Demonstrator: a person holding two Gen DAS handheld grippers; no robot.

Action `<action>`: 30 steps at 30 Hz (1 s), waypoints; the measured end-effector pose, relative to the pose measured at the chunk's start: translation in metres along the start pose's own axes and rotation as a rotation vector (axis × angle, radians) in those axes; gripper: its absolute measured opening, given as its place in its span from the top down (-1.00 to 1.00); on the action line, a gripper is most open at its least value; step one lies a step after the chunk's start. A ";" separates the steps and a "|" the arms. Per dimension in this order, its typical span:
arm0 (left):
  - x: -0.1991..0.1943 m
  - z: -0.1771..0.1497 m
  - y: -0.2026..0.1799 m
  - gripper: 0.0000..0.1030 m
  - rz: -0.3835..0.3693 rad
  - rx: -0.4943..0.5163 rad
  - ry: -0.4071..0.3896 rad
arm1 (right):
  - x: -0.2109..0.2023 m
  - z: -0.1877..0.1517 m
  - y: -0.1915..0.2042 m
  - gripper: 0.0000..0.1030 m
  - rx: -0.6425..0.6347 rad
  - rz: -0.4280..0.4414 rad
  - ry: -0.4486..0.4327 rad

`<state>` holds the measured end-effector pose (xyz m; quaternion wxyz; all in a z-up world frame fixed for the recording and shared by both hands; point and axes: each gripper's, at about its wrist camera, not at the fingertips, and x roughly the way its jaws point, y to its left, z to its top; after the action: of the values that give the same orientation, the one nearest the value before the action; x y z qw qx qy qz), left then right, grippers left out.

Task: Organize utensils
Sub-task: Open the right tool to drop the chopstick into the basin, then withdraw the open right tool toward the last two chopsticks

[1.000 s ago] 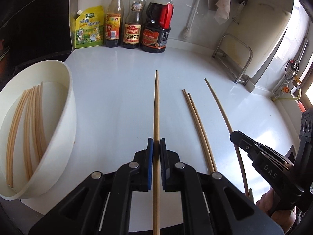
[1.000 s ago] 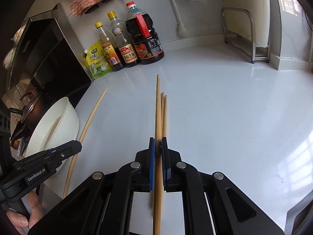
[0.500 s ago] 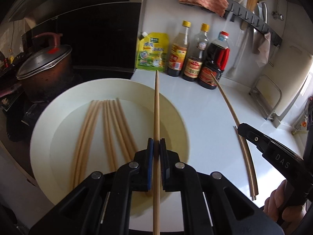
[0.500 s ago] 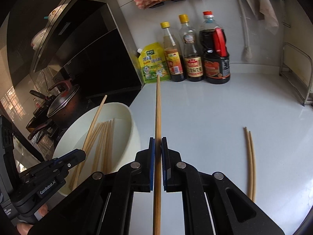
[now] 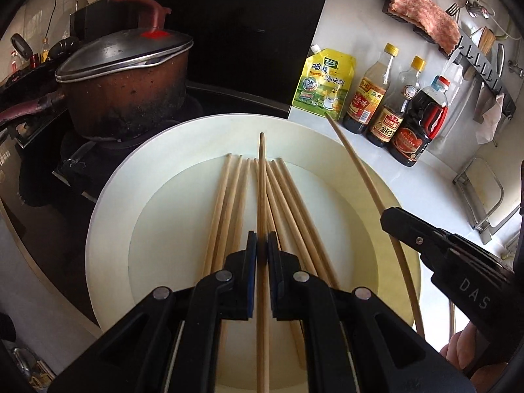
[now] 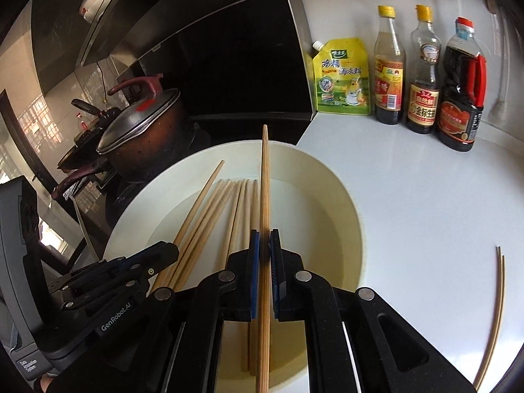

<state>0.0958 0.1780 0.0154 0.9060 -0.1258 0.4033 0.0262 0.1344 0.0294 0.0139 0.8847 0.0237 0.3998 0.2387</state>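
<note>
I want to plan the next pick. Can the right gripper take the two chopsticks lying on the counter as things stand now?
Probably not yet. The right gripper is shut on a chopstick over the white basin. The pair lies on bare counter, nothing blocking it.

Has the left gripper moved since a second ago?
Yes. The left gripper, shut on a chopstick, went from over the white counter leftward to above the white bowl, nearer the pot.
</note>
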 end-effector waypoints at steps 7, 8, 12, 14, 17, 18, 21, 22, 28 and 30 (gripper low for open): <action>0.017 0.007 0.013 0.85 -0.017 -0.033 0.032 | 0.029 0.001 0.011 0.87 -0.022 -0.019 0.056; 0.016 0.007 0.014 0.77 -0.016 -0.039 0.025 | 0.029 0.001 0.011 0.87 -0.018 -0.016 0.057; 0.008 0.006 0.016 0.14 0.003 -0.047 -0.012 | 0.025 -0.001 0.008 0.85 -0.005 -0.023 0.042; 0.004 0.005 0.014 0.14 0.007 -0.044 -0.020 | 0.021 -0.003 0.006 0.85 -0.002 -0.025 0.035; -0.001 0.002 0.013 0.13 0.010 -0.044 -0.022 | 0.014 -0.006 0.004 0.85 0.003 -0.030 0.023; -0.003 0.001 0.013 0.13 0.012 -0.043 -0.023 | 0.012 -0.008 0.003 0.85 0.003 -0.030 0.019; -0.007 -0.003 0.012 0.08 0.011 -0.044 -0.020 | 0.004 -0.012 0.003 0.85 -0.002 -0.033 0.005; -0.009 -0.005 0.012 0.05 0.011 -0.044 -0.020 | 0.001 -0.013 0.003 0.85 -0.003 -0.033 0.001; -0.019 -0.013 0.008 -0.15 0.012 -0.045 -0.023 | -0.018 -0.025 -0.003 0.69 0.017 -0.033 -0.024; -0.024 -0.016 0.005 -0.24 0.017 -0.042 -0.029 | -0.026 -0.030 -0.007 0.67 0.026 -0.033 -0.034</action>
<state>0.0668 0.1799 0.0216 0.9086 -0.1413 0.3906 0.0441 0.1006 0.0074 0.0104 0.8948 0.0328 0.3881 0.2183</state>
